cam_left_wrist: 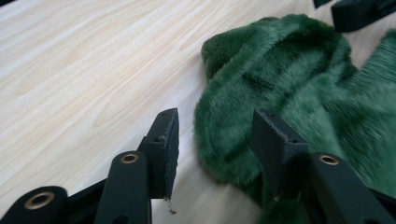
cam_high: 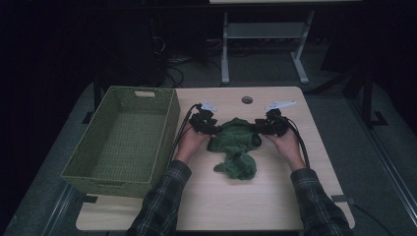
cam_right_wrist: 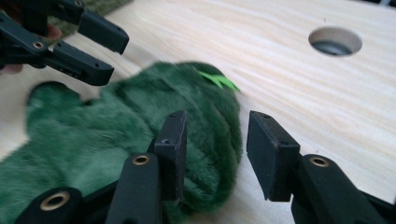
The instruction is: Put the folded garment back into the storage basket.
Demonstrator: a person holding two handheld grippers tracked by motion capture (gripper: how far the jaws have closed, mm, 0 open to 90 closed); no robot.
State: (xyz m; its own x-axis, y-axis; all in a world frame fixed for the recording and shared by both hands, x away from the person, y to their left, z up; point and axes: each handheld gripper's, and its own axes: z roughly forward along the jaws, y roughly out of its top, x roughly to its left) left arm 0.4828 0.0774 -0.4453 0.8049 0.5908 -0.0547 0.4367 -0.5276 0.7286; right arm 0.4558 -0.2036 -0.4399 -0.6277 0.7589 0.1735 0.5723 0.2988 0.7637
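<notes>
Nearest the camera in the high view, two plaid sleeves (cam_high: 162,206) come in from the bottom edge, cut off at the forearms. Beyond them lies a crumpled green fleece cloth (cam_high: 235,147) in the middle of the light wooden tabletop (cam_high: 275,201); its folds hide how it is laid out, and its near lobe is bunched into a lump.

The left gripper (cam_high: 204,124) sits at the cloth's left edge and the right gripper (cam_high: 269,126) at its right edge, each partly covered by the hand that holds it. In the left gripper view its fingers (cam_left_wrist: 170,140) stand apart, with a rolled edge of the cloth between them; the right-hand finger touches or overlaps the pile, but a firm pinch cannot be made out. In the right gripper view the fingers (cam_right_wrist: 268,149) are also apart, one over the fleece and the other over bare wood, gripping nothing.

To the left stands an olive woven basket (cam_high: 167,123). Farther back is a round hole (cam_high: 247,100) in the tabletop, then dark floor and a white table frame (cam_high: 226,54), dim.
</notes>
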